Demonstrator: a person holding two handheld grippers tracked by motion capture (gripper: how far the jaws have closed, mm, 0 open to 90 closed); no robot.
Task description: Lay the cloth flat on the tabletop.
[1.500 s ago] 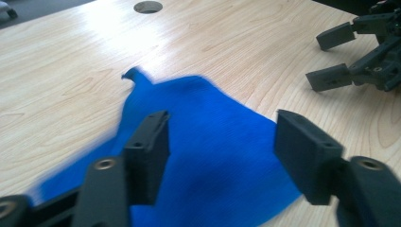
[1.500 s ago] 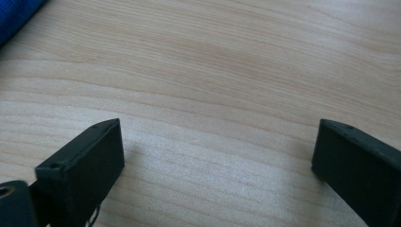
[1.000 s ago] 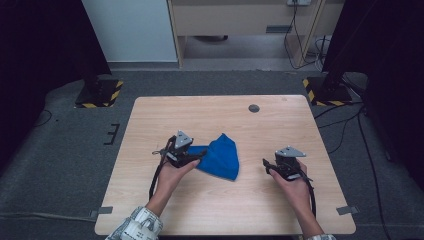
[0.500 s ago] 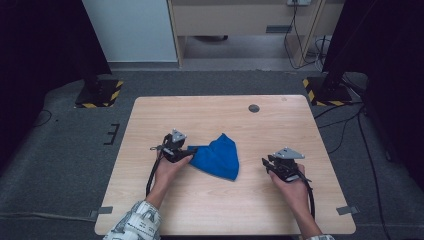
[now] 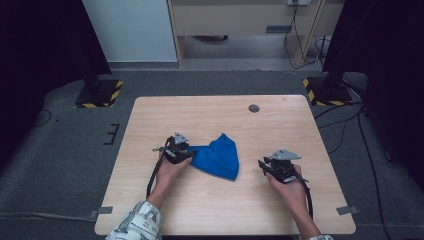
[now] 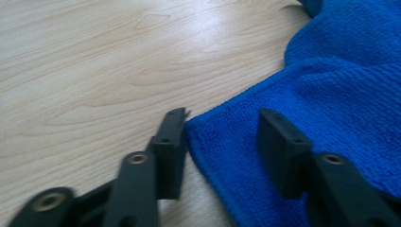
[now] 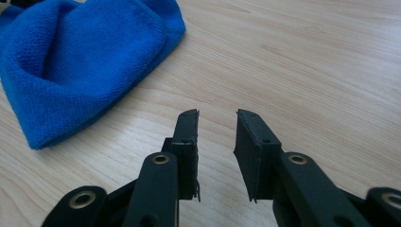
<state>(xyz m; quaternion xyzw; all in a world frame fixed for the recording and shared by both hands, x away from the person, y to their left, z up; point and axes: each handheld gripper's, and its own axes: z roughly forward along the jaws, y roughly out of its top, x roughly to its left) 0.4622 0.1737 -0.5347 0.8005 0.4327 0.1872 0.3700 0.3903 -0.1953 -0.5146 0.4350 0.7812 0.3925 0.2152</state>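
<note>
A blue cloth (image 5: 217, 157) lies folded in a rough triangle on the wooden table (image 5: 210, 115). My left gripper (image 5: 189, 152) rests low at its left corner. In the left gripper view the jaws (image 6: 224, 118) straddle the cloth's corner (image 6: 331, 85), one at its edge on the wood, the other on top of the fabric. They have just been closing, and a wide gap still shows with the cloth flat between them. My right gripper (image 5: 262, 164) sits to the right of the cloth (image 7: 80, 61), apart from it. Its jaws (image 7: 217, 116) have just narrowed to a small gap that holds nothing.
A dark round grommet (image 5: 254, 108) sits near the table's far edge. Two stands with yellow-black striped bases (image 5: 97, 95) (image 5: 325, 92) flank the table's far corners on the floor. A pale cabinet (image 5: 240, 20) stands behind.
My left gripper has sunk to the tabletop at the cloth's left corner. The cloth and my right hand keep their places.
</note>
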